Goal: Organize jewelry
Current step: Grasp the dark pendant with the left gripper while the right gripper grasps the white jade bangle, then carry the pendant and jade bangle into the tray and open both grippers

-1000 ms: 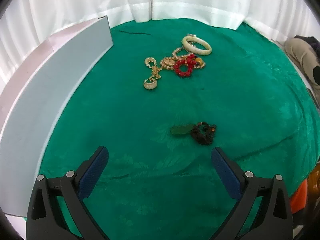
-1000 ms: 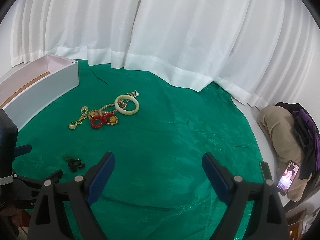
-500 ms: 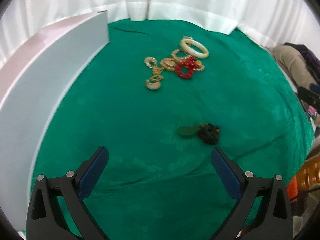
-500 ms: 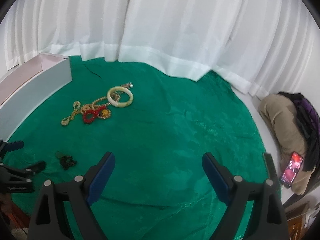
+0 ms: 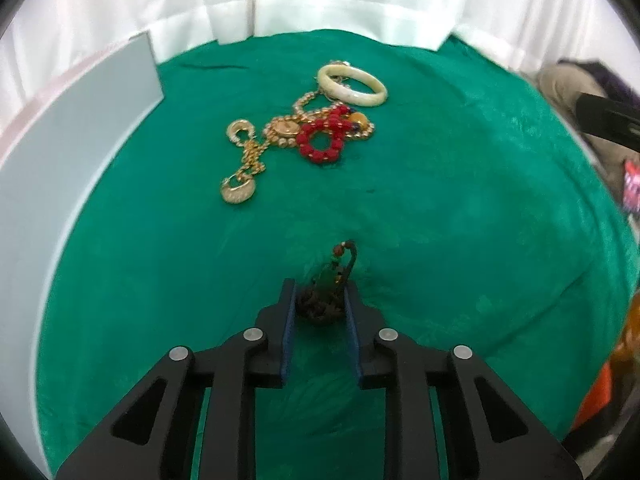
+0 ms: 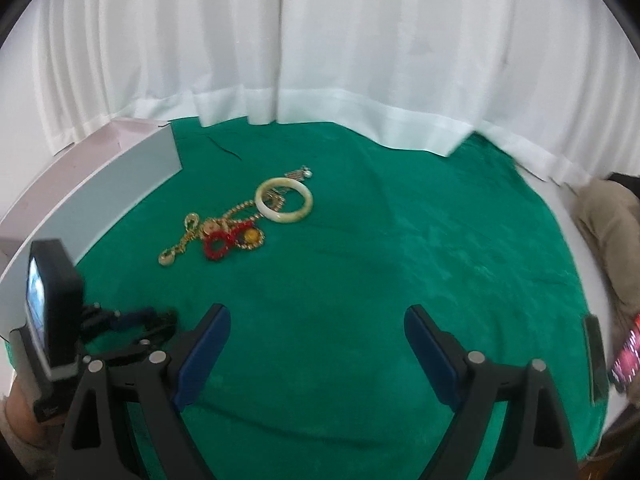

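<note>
Left gripper (image 5: 320, 300) points steeply down at the green cloth (image 5: 460, 220), jaws closing on a dark beaded bracelet (image 5: 322, 306) with a green pendant; pads touch its sides. Bracelet bunched on the cloth, one cord loop standing up. Right gripper (image 6: 316, 344) hovers over bare cloth, jaws wide apart, nothing between. Gold chains (image 5: 256, 152), red bead ring (image 5: 322, 142) and pale bangle (image 5: 352, 85) lie farther back.

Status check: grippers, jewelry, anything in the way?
Left gripper closing on the dark beaded piece. Right gripper open, empty. Red bead bracelet, cream bangle untouched. Nothing in the way.
</note>
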{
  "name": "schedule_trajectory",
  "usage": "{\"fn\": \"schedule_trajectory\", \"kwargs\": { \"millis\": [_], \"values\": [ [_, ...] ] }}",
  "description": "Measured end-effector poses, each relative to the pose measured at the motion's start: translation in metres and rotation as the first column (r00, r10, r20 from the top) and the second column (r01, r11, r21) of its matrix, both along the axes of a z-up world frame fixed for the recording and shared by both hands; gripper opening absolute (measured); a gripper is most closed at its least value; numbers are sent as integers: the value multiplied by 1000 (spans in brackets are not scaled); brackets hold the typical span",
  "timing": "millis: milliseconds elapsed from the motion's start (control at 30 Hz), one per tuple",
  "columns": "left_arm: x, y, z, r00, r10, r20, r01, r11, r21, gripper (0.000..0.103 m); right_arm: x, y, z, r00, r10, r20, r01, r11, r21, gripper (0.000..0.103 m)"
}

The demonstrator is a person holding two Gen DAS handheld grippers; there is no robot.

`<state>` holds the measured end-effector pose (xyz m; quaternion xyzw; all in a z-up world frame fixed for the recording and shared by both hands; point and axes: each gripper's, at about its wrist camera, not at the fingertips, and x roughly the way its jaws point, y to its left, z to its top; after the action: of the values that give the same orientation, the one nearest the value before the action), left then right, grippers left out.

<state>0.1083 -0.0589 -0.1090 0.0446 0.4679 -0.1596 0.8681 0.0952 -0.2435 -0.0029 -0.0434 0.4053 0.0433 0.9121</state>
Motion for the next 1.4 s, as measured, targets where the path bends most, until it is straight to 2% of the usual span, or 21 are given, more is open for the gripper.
{"fn": "schedule_trajectory", "kwargs": {
  "millis": [167, 233, 267, 300, 400, 533, 600, 700, 800, 900, 967, 1100, 1200, 1300, 1400],
  "values": [
    [2, 25, 4, 998, 58, -28, -60, 995, -80, 18, 68, 14, -18, 992, 119, -51, -114, 989, 93, 88],
    [3, 34, 5, 996, 79, -32, -82, 992, -94, 18, 97, 24, -28, 984, 165, -72, -157, 982, 106, 72],
    [3, 38, 6, 996, 88, -35, -91, 991, -101, 18, 112, 29, -32, 980, 183, -80, -174, 979, 107, 57],
    [5, 40, 7, 995, 94, -35, -97, 990, -103, 18, 131, 37, -39, 974, 206, -97, -195, 974, 113, 48],
    [6, 47, 10, 994, 107, -30, -110, 989, -103, 18, 169, 53, -56, 962, 235, -138, -219, 968, 124, 40],
    [7, 56, 13, 992, 124, -31, -126, 987, -102, 18, 199, 72, -87, 942, 247, -226, -238, 969, 66, 25],
    [8, 59, 14, 991, 127, -31, -130, 986, -102, 17, 203, 75, -93, 943, 235, -237, -233, 972, 39, 14],
    [6, 66, 20, 991, 133, -27, -135, 984, -116, 17, 197, 67, -81, 953, 208, -220, -194, 977, 84, 11],
    [1, 76, 33, 990, 140, -19, -141, 978, -156, 17, 183, 45, -58, 956, 206, -209, -155, 959, 237, 11],
    [-5, 89, 51, 988, 152, -7, -151, 967, -205, 16, 165, 27, -37, 958, 212, -195, -129, 920, 370, 11],
    [-13, 100, 66, 987, 162, 8, -156, 960, -231, 16, 149, 25, -21, 956, 235, -175, -142, 894, 424, 11],
    [-35, 135, 105, 978, 204, 54, -181, 943, -281, 16, 113, 49, 18, 942, 319, -105, -242, 861, 448, 11],
    [-53, 181, 140, 955, 278, 99, -242, 929, -279, 16, 94, 91, 50, 912, 409, -36, -346, 811, 471, 11],
    [-65, 234, 166, 915, 376, 147, -331, 908, -258, 16, 84, 154, 79, 859, 509, 45, -467, 746, 475, 11],
    [-65, 284, 170, 866, 473, 163, -439, 874, -207, 16, 79, 212, 90, 799, 596, 77, -554, 683, 476, 11]
  ]
}}
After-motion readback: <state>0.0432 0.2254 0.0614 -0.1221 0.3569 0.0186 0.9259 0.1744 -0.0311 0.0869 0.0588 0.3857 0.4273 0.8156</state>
